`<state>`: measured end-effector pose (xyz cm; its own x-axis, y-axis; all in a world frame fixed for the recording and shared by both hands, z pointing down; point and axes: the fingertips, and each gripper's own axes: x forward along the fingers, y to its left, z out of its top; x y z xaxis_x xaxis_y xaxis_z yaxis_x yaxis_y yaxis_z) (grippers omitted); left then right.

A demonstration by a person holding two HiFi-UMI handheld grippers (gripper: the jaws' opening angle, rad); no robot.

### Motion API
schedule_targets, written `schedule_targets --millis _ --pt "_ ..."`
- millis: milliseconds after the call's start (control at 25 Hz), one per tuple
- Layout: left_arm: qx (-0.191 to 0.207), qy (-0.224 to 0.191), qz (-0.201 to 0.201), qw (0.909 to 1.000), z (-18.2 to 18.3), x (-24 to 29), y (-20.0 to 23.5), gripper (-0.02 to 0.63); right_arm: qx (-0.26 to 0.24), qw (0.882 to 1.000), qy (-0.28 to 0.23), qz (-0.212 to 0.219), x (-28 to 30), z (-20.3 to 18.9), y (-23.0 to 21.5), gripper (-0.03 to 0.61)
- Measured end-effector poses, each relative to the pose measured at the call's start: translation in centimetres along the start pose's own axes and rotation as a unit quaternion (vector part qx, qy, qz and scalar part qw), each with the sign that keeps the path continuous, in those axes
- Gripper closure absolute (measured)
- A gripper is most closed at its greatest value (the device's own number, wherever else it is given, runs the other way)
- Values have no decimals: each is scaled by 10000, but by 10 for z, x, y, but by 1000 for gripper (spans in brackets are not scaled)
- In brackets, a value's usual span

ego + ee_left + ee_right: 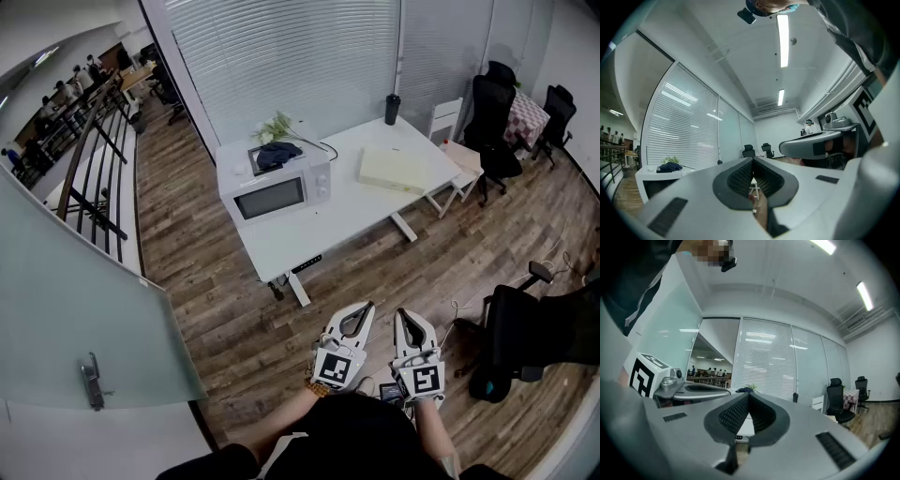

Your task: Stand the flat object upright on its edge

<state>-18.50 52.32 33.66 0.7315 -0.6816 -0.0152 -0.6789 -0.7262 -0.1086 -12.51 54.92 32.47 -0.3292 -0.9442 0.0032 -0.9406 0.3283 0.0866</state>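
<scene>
A pale yellow flat slab (394, 170) lies flat on the right half of a white table (319, 230), across the wooden floor from me. Both grippers are held level close to my body, well short of the table. The left gripper (367, 306) is shut with nothing in it; in the left gripper view its jaws (752, 160) meet tip to tip. Beside it, the right gripper (402, 313) is also shut and empty, its ribbed jaws (748, 394) closed together. From the right gripper view the table's edge shows just beyond the tips.
A white microwave (275, 183) with a dark cloth (278, 154) on top stands on the table's left half, a plant behind it and a dark cup (392, 109) at the far edge. A white chair (452, 142) and black office chairs (493, 117) (525, 342) stand right; a glass partition (75, 309) on the left.
</scene>
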Motion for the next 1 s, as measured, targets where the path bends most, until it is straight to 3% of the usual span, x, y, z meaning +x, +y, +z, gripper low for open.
schedule_targets --millis 160,440,680,1000 --pt "-33 -60 269 9996 -5 -11 29 607 113 9996 -20 251 21 1 23 572" --pt "-180 -82 191 9996 -11 -16 54 607 79 9999 102 -39 42 -4 26 569" --pt "-196 -92 -21 9998 -15 -10 69 607 -186 9991 -53 -380 46 1 9 569" --pt "-230 111 -112 9996 -32 23 72 607 -102 9981 224 -558 57 -24 -27 569"
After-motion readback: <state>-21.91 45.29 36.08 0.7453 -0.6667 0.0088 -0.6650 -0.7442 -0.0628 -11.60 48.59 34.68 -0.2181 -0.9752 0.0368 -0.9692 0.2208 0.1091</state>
